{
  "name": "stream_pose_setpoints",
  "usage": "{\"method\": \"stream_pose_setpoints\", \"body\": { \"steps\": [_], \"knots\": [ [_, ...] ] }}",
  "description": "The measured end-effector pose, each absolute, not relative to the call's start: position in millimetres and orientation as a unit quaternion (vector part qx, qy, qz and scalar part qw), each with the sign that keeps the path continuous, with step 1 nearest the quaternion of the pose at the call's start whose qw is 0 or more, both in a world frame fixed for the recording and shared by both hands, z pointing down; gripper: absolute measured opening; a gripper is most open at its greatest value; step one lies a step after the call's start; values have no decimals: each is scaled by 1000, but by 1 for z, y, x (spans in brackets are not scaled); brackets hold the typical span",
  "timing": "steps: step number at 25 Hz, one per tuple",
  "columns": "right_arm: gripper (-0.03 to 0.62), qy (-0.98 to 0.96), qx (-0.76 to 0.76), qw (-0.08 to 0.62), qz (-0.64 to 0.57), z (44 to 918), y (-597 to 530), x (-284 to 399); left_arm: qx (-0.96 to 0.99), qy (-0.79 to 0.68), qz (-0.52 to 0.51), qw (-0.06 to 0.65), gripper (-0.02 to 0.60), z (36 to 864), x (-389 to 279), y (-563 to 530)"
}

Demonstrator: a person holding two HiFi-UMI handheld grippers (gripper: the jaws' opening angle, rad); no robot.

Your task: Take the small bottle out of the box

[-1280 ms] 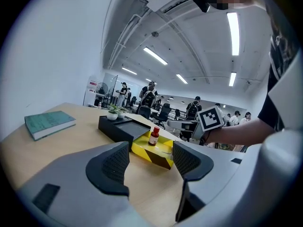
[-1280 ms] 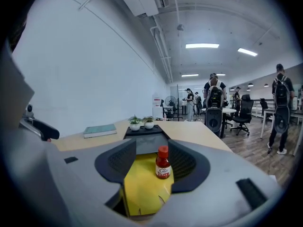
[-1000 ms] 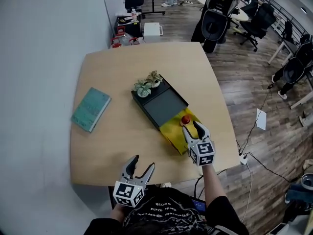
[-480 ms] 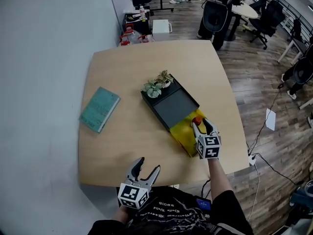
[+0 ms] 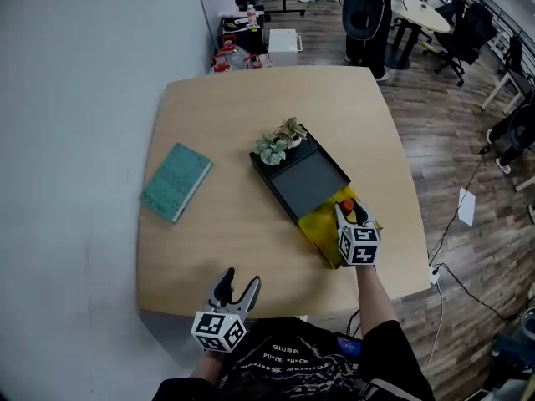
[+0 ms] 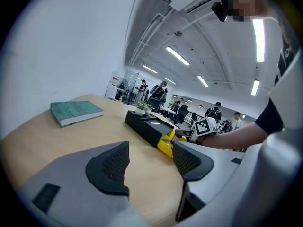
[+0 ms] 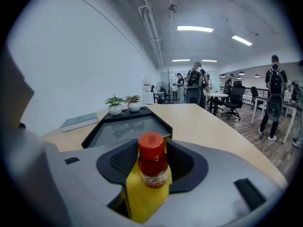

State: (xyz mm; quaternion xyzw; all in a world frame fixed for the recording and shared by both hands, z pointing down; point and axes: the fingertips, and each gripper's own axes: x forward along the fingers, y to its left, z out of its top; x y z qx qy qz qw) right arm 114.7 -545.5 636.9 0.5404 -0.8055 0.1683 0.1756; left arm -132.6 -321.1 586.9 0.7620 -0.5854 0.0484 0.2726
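Note:
A small bottle [image 7: 152, 164] with a red cap [image 5: 346, 205] stands upright in the yellow box [image 5: 322, 228] at the near right of the table. My right gripper [image 5: 351, 212] is over the box, its jaws closed against both sides of the bottle [image 7: 152, 157]. The yellow box wall [image 7: 142, 197] shows just below the bottle. My left gripper [image 5: 236, 284] hovers open and empty at the table's near edge, well left of the box [image 6: 149, 162].
A black tray [image 5: 305, 182] lies behind the yellow box, with two small potted plants [image 5: 280, 140] at its far end. A teal book [image 5: 176, 182] rests on the table's left side. Office chairs and people are beyond the table.
My right gripper has moved in over the yellow box and its jaws have narrowed from wide open onto the bottle. The left gripper has stayed low by the near edge.

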Motion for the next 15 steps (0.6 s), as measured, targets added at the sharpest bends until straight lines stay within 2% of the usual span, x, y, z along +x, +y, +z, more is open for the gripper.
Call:
{"method": "stream_pose_setpoints", "body": {
  "steps": [1, 4, 8, 15],
  "knots": [
    [179, -801, 547, 170, 171, 636, -546, 116, 757, -590, 47, 276, 296, 589, -138, -320],
    [166, -797, 555, 177, 159, 635, -546, 115, 749, -596, 45, 287, 296, 594, -146, -314],
    [161, -797, 555, 188, 147, 629, -540, 115, 740, -601, 39, 299, 296, 598, -151, -310],
    [160, -793, 574, 152, 134, 596, -519, 117, 752, -587, 31, 300, 296, 596, -142, -308]
  ]
}}
